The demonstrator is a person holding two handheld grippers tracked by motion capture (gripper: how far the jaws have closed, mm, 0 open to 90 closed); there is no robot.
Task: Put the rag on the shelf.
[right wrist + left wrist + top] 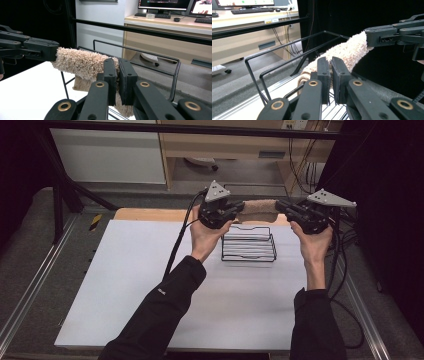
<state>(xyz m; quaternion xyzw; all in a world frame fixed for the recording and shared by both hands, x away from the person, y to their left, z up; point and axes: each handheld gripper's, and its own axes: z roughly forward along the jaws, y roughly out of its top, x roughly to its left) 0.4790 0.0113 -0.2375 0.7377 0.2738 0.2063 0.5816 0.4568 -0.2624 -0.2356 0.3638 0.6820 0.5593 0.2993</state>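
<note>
A beige fluffy towel (pixel 260 210) is stretched level between my two grippers, above the far side of a black wire basket (pixel 248 245) on the white table. My left gripper (pixel 239 210) is shut on the towel's left end; in the left gripper view the towel (pixel 347 52) runs from my left gripper (pixel 330 65) up to the right gripper (pixel 372 37). My right gripper (pixel 281 207) is shut on the right end; in the right gripper view the towel (pixel 80 62) spans from my right gripper (pixel 118 66) to the left gripper (pixel 53 51).
The white table top (pixel 150 290) lies under both forearms. Behind the table run a black frame bar (pixel 200 129) and a wooden desk (pixel 240 145). Cables (pixel 345 270) trail down the right side. A metal rail (pixel 30 290) borders the left.
</note>
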